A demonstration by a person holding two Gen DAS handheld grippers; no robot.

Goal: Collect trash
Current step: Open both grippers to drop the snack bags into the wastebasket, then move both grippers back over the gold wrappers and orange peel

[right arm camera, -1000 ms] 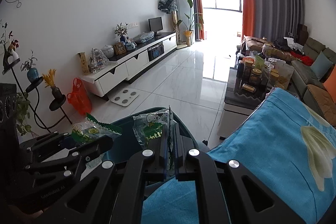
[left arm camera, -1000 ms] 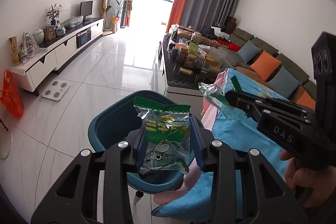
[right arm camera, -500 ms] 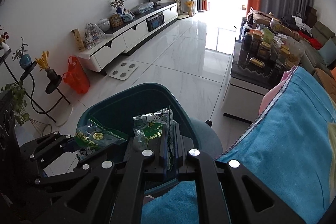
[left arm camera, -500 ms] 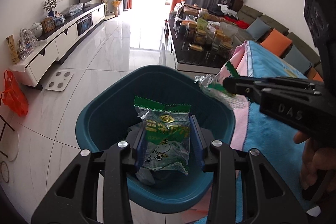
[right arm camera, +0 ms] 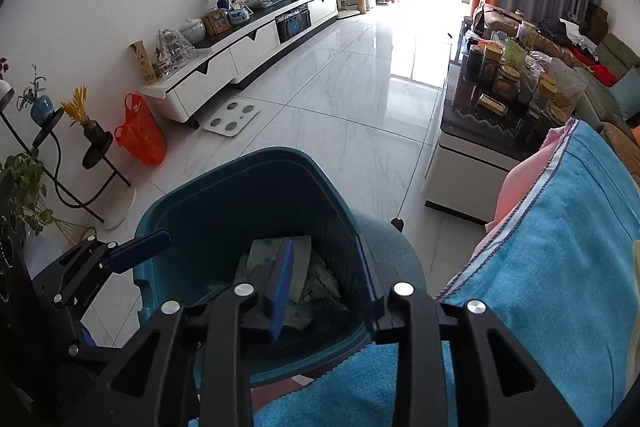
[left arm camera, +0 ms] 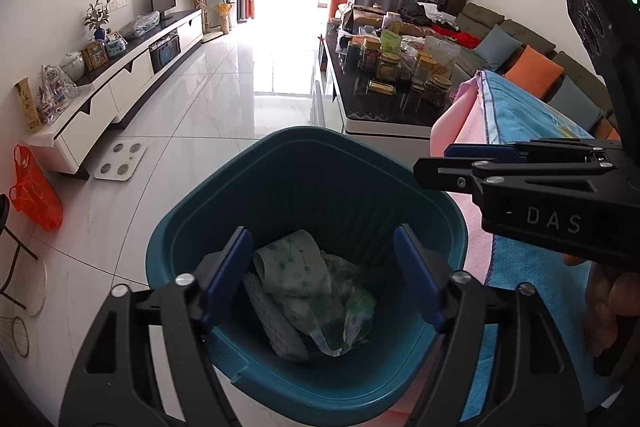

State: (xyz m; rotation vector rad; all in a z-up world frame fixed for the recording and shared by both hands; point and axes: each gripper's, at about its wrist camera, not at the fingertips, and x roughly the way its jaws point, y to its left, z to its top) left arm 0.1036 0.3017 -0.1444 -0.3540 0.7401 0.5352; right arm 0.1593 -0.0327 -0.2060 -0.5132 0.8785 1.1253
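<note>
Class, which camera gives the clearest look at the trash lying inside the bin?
The left wrist view: it looks straight down into the bin, so the trash shows between the wide, opening fingers. In the right wrist view the gripper's blue pad covers much of the trash.

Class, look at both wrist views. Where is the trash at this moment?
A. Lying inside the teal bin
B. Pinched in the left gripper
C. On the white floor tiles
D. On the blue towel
A: the crumpled wrappers lie at the bottom of the teal bin, and nothing is between the opening jaws of the left gripper or the right gripper.
</note>
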